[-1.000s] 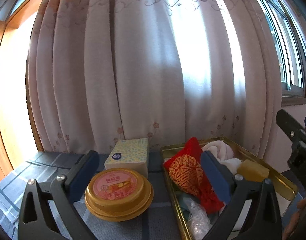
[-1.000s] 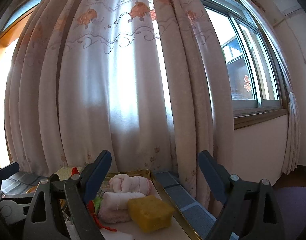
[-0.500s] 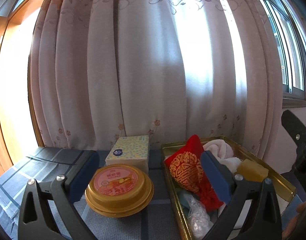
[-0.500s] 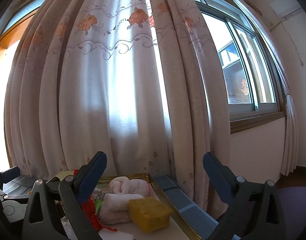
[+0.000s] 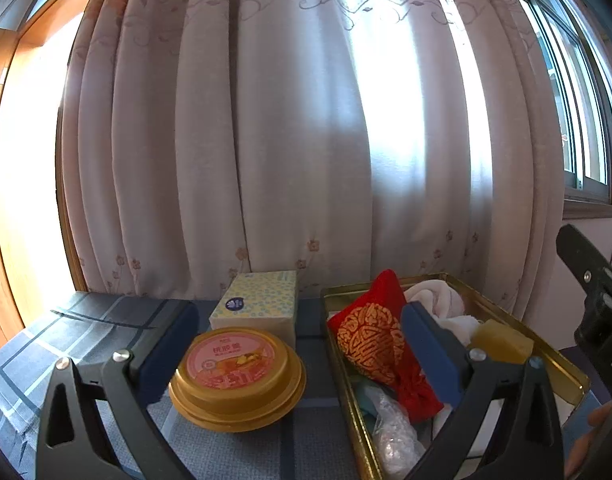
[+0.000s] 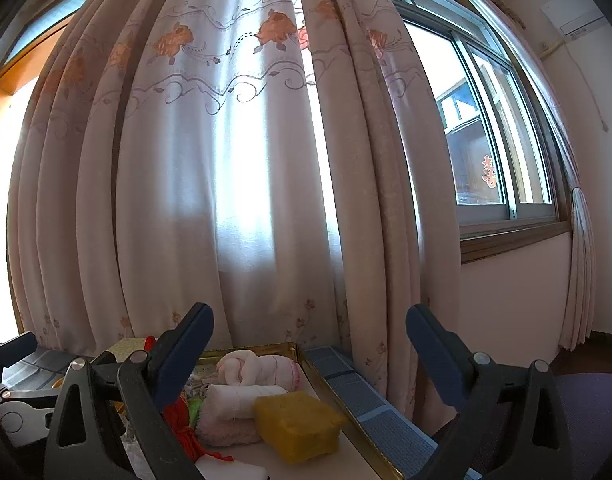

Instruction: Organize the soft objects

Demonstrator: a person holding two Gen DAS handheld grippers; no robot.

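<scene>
Soft things already fill the gold tray (image 5: 562,364) on the right of the tabletop (image 5: 118,312): one red embroidered pouch (image 5: 370,340), two rolled white towels (image 6: 262,366), one pink towel (image 6: 226,432) beneath them, one yellow sponge (image 6: 296,424), one clear plastic bag (image 5: 390,428). Judging by this, sorting looks nearly finished. Outside the tray stand one tissue pack (image 5: 258,300) and, touching it in front, one round gold-lidded container (image 5: 236,376); the tissue pack may be what remains. The left gripper (image 5: 298,344) hangs with jaws wide and empty. The right gripper (image 6: 310,344) has just been opening its jaws, nothing between them.
</scene>
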